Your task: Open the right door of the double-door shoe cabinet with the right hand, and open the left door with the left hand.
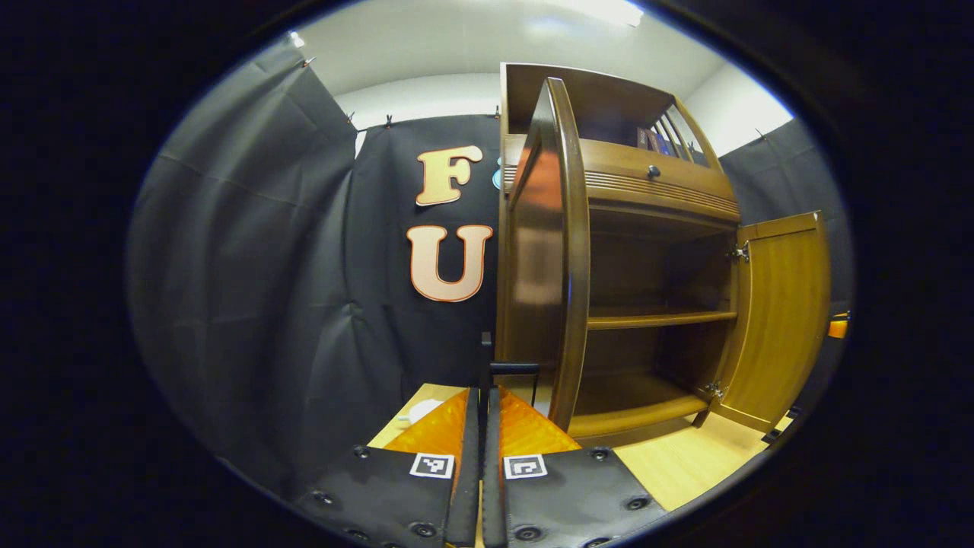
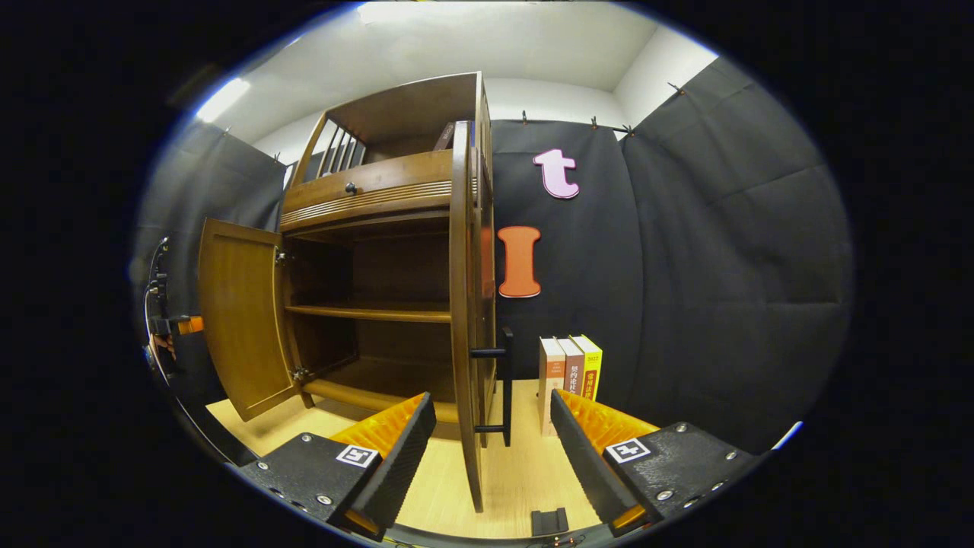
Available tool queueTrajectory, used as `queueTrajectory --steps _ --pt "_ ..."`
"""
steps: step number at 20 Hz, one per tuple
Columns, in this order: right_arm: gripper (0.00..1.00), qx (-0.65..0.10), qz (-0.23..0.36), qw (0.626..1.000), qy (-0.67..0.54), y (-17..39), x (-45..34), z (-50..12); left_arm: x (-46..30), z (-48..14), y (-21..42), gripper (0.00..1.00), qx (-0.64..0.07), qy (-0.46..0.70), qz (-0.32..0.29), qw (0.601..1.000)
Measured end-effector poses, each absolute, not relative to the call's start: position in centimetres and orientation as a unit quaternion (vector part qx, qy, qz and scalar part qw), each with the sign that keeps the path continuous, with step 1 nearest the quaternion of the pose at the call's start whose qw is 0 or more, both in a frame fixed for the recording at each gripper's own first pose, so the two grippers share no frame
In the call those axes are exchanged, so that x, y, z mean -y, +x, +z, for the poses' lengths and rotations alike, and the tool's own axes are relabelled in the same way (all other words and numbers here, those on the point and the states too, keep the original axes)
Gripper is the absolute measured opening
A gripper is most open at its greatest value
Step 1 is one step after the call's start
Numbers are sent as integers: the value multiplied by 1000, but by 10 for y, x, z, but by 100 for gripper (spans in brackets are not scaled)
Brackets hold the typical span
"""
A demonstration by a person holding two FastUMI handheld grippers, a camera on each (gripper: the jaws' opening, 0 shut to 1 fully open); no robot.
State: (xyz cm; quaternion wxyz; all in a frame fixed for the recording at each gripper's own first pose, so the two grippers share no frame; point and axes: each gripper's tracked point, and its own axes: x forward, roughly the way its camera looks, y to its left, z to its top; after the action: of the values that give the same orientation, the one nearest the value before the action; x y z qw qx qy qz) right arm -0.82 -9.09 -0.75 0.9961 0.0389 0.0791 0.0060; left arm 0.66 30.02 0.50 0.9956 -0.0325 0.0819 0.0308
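Left hand-held gripper [image 1: 482, 457] has its fingers pressed together, holding nothing, pointing at a black handle [image 1: 514, 368] on the edge-on left door [image 1: 549, 251]. Right hand-held gripper [image 2: 491, 441] is spread wide, its fingers either side of the edge-on right door [image 2: 462, 304] without touching it; a black handle [image 2: 502, 380] sits on that door's outer face. Both doors of the wooden shoe cabinet [image 2: 380, 183] stand open, showing a bare shelf [image 2: 373, 312] inside. Cabinet rests on a light wooden surface [image 2: 517, 472]. Three upright books [image 2: 571, 373] stand just beside the cabinet, against the dark curtain.
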Motion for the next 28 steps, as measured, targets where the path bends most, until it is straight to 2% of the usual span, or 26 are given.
queueTrajectory --steps 1,2,5,6,7,8,9,10,11,12,13,14,17,18,19,21,22,24,25,26,27,28 --pt "98 -80 6 996 39 -7 90 -6 -312 6 8 2 -78 -52 15 995" --pt "98 -80 5 996 38 -7 89 -5 -324 4 10 10 -79 -70 9 994" --pt "98 -78 5 996 32 -8 84 0 -336 5 12 10 -78 -69 -28 994" --pt "93 -79 6 996 31 -9 83 0 -338 3 13 10 -79 -68 -38 994" --pt "93 -81 7 996 31 -10 82 0 -337 3 12 10 -81 -73 -46 993" --pt "93 -82 8 996 34 -8 81 -1 -338 3 10 3 -83 -73 -46 993" --pt "93 -81 9 996 38 -7 78 -1 -341 1 5 13 -88 -67 -46 993" --pt "93 -80 10 996 40 -6 77 0 -345 1 -2 10 -93 -56 -39 993" --pt "93 -80 12 996 41 -6 75 -1 -350 0 -14 14 -98 -45 -27 994" --pt "98 -80 14 996 41 -5 73 -2 -353 -3 -33 13 -107 -41 -13 993" --pt "93 -81 16 996 41 -6 72 -5 -350 0 -49 13 -112 -42 1 993" --pt "98 -81 15 996 41 -5 72 -6 -341 4 -61 10 -110 -45 9 993" --pt "98 -81 26 996 42 -4 67 -10 -307 7 -64 10 -107 -61 73 990" --pt "93 -80 29 996 39 -4 66 -11 -294 0 -60 10 -114 -61 97 987" --pt "98 -77 31 996 37 -4 65 -11 -275 -2 -55 10 -111 -61 111 986" --pt "88 -66 36 996 37 -4 62 -12 -225 4 -37 10 -91 -58 117 987" --pt "98 -62 37 997 40 -4 60 -14 -202 10 -25 10 -71 -59 123 988" --pt "89 -62 44 996 45 -3 55 -20 -149 15 -4 10 -39 -75 102 991" --pt "98 -60 47 996 47 -3 52 -21 -127 12 3 19 -36 -76 90 992" --pt "98 -60 50 996 50 -5 50 -23 -112 7 12 26 -43 -69 81 993" --pt "93 -62 51 995 54 -5 49 -27 -103 -2 17 23 -55 -61 75 994" --pt "93 -64 52 995 58 -7 48 -29 -94 -9 20 24 -65 -59 66 994"
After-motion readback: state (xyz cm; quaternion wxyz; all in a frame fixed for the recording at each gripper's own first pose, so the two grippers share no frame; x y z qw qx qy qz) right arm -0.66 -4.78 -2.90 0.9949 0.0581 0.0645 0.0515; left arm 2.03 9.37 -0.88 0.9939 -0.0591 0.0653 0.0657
